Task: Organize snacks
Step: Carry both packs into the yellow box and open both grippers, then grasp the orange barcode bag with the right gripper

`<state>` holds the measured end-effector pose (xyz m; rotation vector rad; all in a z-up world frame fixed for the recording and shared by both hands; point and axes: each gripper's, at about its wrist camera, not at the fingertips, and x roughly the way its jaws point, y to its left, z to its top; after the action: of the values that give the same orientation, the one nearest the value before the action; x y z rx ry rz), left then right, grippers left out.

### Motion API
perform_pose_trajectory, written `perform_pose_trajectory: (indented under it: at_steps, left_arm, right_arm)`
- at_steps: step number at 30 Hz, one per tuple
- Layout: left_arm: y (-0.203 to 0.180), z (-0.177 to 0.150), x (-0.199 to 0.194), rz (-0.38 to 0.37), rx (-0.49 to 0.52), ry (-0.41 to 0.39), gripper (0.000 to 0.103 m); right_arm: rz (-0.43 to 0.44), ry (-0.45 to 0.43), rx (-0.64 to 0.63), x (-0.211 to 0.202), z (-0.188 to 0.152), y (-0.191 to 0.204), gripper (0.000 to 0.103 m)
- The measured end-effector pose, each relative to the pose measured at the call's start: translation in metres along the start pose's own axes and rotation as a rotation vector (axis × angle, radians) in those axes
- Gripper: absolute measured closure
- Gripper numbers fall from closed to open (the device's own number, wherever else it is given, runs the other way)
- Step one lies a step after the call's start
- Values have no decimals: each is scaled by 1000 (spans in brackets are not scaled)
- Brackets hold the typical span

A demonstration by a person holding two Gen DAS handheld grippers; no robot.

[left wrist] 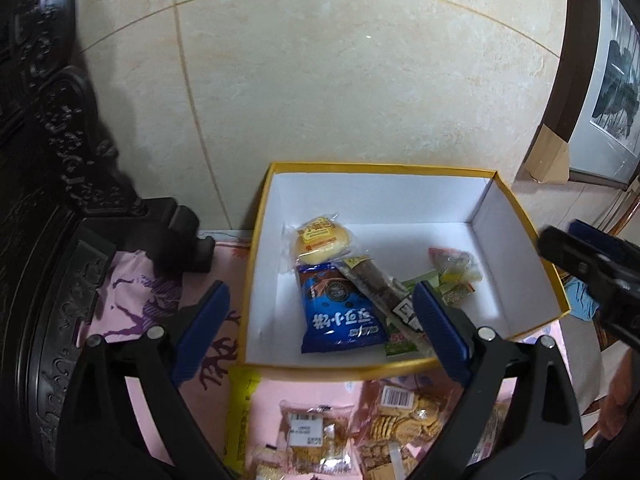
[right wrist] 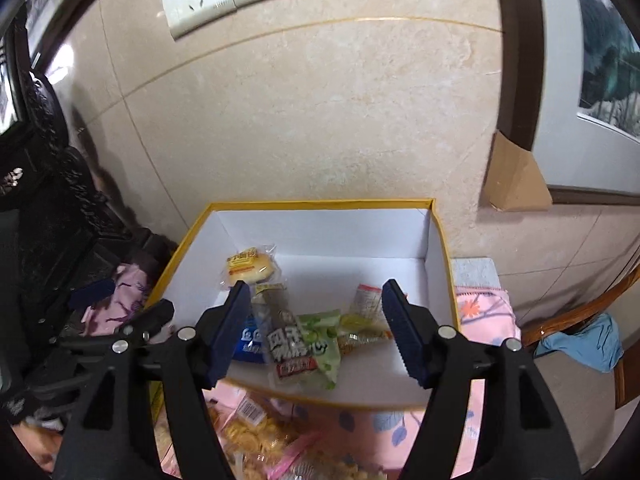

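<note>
A yellow-rimmed box (left wrist: 520, 216) with a white inside stands open on the counter (left wrist: 132, 280), which wears a pink patterned cloth, at its back edge against the tiled wall. Inside the box lie a wrapped bun (left wrist: 322, 242) toward the back, a blue packet (left wrist: 338, 312) in front of it, a long dark bar (left wrist: 378, 286) beside that, a green packet (right wrist: 320, 336), and small sweets (left wrist: 456, 268) to the right. More snack packs (left wrist: 396, 420) sit on the cloth at the box's front edge. The left gripper (left wrist: 322, 328) hangs over the front left of the box, its 2 fingers spread wide and holding nothing. The right gripper (right wrist: 316, 328) hangs over the box's front, fingers apart and empty.
</note>
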<state>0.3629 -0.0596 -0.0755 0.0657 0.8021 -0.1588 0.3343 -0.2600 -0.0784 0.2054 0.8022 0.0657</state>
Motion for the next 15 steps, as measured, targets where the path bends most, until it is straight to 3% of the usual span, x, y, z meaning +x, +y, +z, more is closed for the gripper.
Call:
perform_pose_trajectory:
  at_steps: [5, 15]
  left_arm:
    - [11, -25, -19, 12, -28, -10, 9]
    - [18, -87, -50, 28, -37, 15, 8]
  right_arm:
    - [29, 32, 16, -27, -36, -9, 34]
    - [32, 227, 75, -30, -136, -13, 34]
